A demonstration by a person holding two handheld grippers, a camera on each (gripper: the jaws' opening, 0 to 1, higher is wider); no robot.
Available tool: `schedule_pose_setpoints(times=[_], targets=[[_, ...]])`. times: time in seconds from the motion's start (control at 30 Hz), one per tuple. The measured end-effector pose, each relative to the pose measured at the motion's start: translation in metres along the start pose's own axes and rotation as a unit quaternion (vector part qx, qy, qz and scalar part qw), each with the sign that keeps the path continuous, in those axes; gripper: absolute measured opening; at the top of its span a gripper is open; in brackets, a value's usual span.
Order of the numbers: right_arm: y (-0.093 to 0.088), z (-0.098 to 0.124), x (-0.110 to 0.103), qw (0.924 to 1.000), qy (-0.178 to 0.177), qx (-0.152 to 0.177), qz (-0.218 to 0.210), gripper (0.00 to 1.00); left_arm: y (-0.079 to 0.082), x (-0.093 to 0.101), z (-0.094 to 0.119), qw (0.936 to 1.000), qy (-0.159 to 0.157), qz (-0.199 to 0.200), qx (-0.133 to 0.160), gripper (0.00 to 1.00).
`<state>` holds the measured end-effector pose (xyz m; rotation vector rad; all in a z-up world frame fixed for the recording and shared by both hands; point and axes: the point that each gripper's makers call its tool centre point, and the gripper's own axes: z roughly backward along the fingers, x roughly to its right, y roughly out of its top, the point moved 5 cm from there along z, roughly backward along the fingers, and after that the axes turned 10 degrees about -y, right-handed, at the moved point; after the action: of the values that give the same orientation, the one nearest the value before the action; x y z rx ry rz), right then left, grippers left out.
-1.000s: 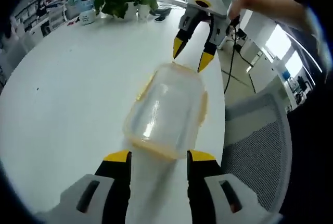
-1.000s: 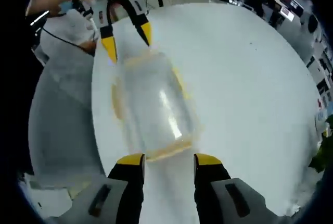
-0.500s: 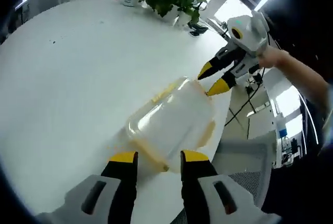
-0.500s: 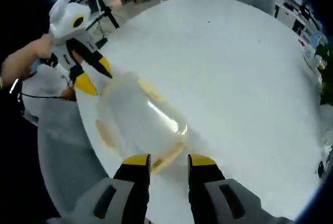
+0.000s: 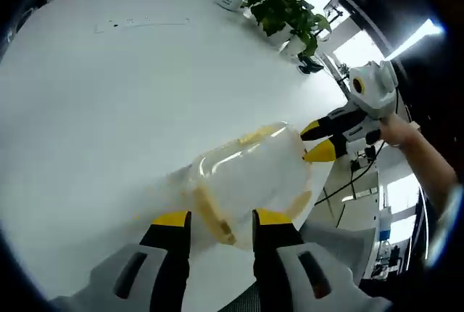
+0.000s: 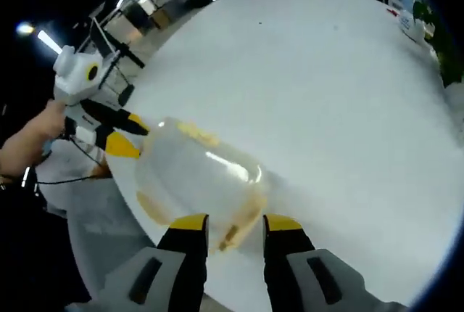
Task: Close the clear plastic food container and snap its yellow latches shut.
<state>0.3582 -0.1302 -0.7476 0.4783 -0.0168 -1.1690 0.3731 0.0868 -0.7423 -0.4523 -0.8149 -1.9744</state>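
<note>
Bracing the clear container (image 5: 250, 185) near the white surface (image 5: 109, 94) edge, I'd keep both sets of jaws narrowly parted, empty (one per end), pressing each yellow latch (image 6: 239, 225) squarely.

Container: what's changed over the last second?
Both cameras have swung round, so the scene looks turned. The container stays at the table edge, one open gripper at each end: left, right. No latch visibly snapped.
</note>
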Motion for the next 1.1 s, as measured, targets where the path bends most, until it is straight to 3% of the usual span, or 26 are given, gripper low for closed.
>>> schedule_pose_setpoints(times=[0.2, 0.43, 0.53, 0.73, 1.0, 1.07, 1.1], targets=[[-0.001, 0.000, -0.002, 0.9999, 0.003, 0.001, -0.014, 0.27, -0.002, -0.003, -0.003, 0.9997, 0.002, 0.024, 0.002, 0.27], [-0.001, -0.001, -0.003, 0.9996, 0.009, 0.004, -0.028, 0.27, -0.007, -0.003, -0.011, 0.9994, 0.003, 0.034, 0.005, 0.32], [-0.001, -0.002, -0.003, 0.9995, 0.011, 0.003, -0.031, 0.27, -0.008, 0.001, -0.013, 0.9976, -0.015, 0.066, 0.010, 0.30], [0.000, -0.002, -0.003, 0.9997, 0.010, -0.005, -0.023, 0.24, -0.008, -0.001, -0.013, 0.9978, -0.004, 0.066, 0.010, 0.29], [-0.002, -0.002, -0.002, 0.9988, 0.020, -0.007, -0.045, 0.22, -0.009, -0.002, -0.014, 0.9967, -0.011, 0.079, 0.016, 0.28], [-0.002, -0.002, -0.003, 0.9988, 0.019, -0.007, -0.044, 0.22, -0.011, -0.003, -0.016, 0.9925, -0.027, 0.117, 0.023, 0.27], [-0.002, -0.002, -0.003, 0.9988, 0.020, -0.007, -0.044, 0.22, -0.012, -0.005, -0.015, 0.9929, -0.031, 0.112, 0.025, 0.27]])
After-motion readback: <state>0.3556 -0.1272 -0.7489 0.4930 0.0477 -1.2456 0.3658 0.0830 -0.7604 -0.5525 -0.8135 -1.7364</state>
